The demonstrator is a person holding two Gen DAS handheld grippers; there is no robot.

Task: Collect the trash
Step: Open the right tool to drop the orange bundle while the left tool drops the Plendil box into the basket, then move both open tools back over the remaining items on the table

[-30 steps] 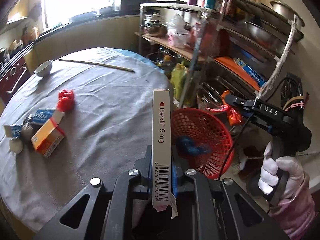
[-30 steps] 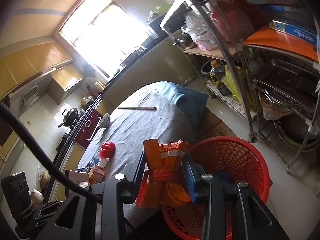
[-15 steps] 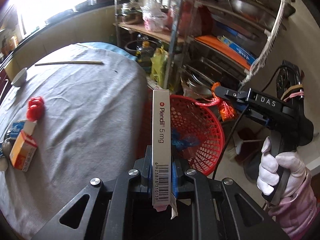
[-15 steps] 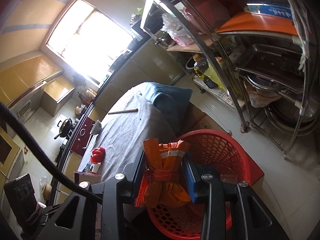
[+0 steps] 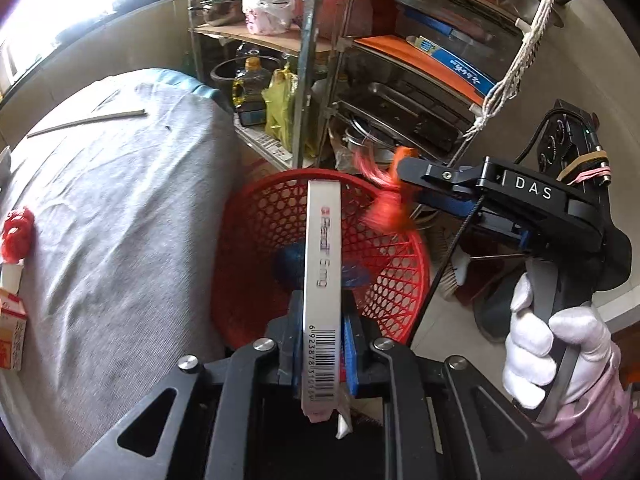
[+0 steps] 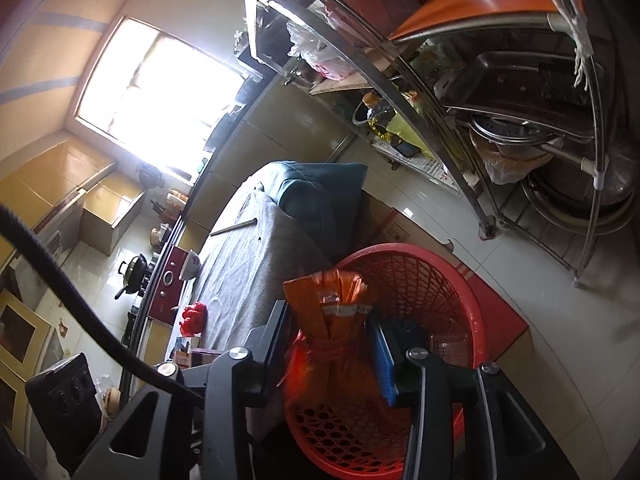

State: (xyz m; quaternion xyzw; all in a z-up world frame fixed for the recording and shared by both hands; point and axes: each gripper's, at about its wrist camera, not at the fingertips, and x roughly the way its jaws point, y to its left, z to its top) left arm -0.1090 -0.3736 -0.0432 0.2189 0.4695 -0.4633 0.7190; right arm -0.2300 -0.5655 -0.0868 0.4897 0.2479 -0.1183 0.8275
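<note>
Both grippers have swung off the counter since a second ago, and the red basket (image 5: 320,248) now sits squarely under them instead of off to the side. Pinched upright in the left gripper (image 5: 322,344) is a slim white medicine box (image 5: 323,264), its lower, barcode end between the fingers and the rest standing out over the basket's mouth. It looks light and stiff — thin card that would crease under a hard squeeze, so the hold on its narrow sides suits it. The right gripper (image 6: 332,344) holds an orange wrapper bundle (image 6: 332,320), tied at its waist; its fingers look spread wider than the bundle, and I cannot tell whether they are gripping it or letting go. That bundle seems soft, crinkly and nearly weightless, best taken at the knot. It hangs over the basket, blurred in the left view.

Inside the basket lies something blue — too indistinct to name. On the grey-clothed counter (image 5: 120,200), near its left edge, remain a red crumpled item (image 5: 17,235) and a small carton (image 5: 10,334), with a long stick (image 5: 88,121) toward the far edge.
</note>
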